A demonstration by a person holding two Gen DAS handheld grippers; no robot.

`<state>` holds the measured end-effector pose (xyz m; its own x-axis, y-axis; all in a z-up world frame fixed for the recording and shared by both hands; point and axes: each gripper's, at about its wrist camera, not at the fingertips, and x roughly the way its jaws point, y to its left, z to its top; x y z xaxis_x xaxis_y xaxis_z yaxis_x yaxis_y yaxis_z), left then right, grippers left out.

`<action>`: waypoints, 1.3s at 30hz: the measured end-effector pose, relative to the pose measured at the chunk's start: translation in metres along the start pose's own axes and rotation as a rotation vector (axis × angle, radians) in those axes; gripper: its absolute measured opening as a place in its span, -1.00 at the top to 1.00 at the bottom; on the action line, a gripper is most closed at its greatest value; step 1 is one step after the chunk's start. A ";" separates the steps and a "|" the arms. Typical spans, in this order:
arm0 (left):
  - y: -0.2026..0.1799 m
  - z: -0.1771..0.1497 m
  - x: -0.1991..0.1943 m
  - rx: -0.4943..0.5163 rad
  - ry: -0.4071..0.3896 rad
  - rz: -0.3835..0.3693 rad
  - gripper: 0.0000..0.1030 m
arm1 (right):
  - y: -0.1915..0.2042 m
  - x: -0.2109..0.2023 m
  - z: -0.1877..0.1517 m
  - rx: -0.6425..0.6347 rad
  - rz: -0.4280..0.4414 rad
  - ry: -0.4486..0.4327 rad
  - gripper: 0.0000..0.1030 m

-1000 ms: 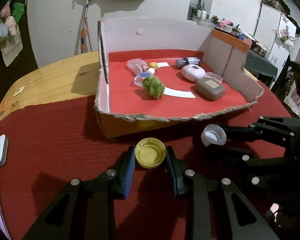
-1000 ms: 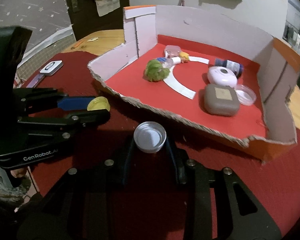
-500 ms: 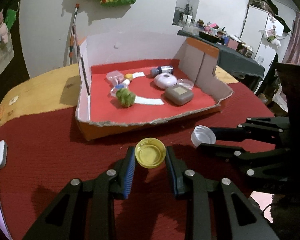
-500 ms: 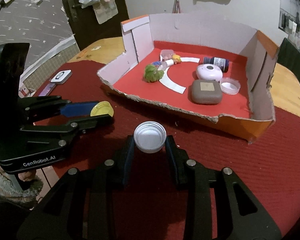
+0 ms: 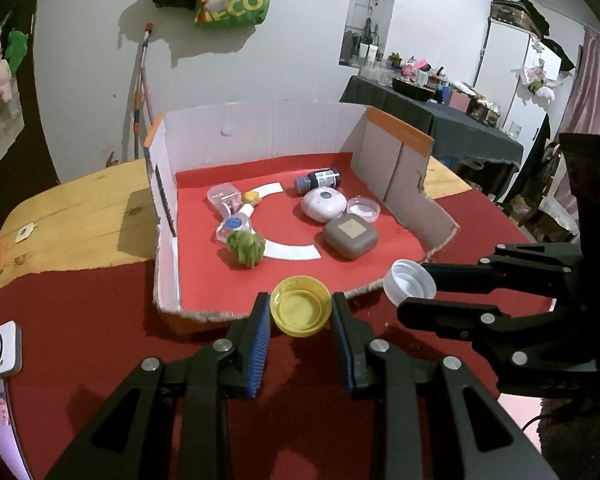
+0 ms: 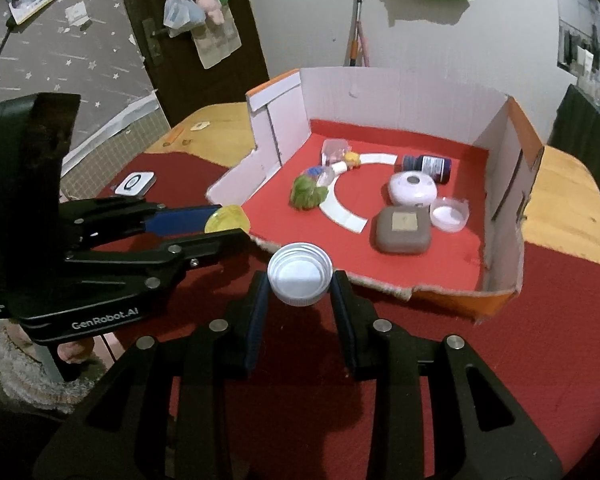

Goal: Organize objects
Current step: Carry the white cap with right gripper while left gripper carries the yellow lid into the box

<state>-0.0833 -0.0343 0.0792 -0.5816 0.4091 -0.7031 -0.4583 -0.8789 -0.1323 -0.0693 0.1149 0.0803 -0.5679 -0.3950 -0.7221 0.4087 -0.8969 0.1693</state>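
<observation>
My left gripper [image 5: 301,308] is shut on a yellow bottle cap [image 5: 301,305], held hollow side up above the red cloth, just before the torn front edge of the cardboard tray [image 5: 260,314]. My right gripper [image 6: 300,276] is shut on a white bottle cap [image 6: 300,273], also hollow side up. The two grippers hang side by side: in the left wrist view the white cap [image 5: 409,282] shows at right, in the right wrist view the yellow cap [image 6: 227,219] at left.
The red-lined tray [image 6: 496,208] holds a green pompom [image 5: 246,249], a brown case [image 5: 350,237], a white round case [image 5: 323,205], a clear lid [image 5: 363,209], a dark bottle [image 5: 318,180] and small bottles. A white device [image 5: 1,347] lies on the cloth at left.
Both grippers have risen with their caps and drawn back a little, so the tray looks smaller and lower in view. Neither grip has altered.
</observation>
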 end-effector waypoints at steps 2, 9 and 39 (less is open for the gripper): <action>0.003 0.007 0.006 -0.006 0.010 -0.007 0.39 | -0.004 0.002 0.006 0.006 0.002 0.002 0.41; 0.011 0.022 0.029 -0.007 0.073 -0.012 0.39 | -0.025 0.025 0.023 0.050 0.016 0.057 0.41; 0.023 0.034 0.103 0.036 0.207 0.058 0.39 | -0.056 0.087 0.034 0.095 0.026 0.202 0.41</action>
<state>-0.1764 -0.0041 0.0277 -0.4592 0.2958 -0.8377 -0.4536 -0.8888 -0.0652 -0.1659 0.1238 0.0313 -0.3995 -0.3789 -0.8347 0.3466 -0.9054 0.2452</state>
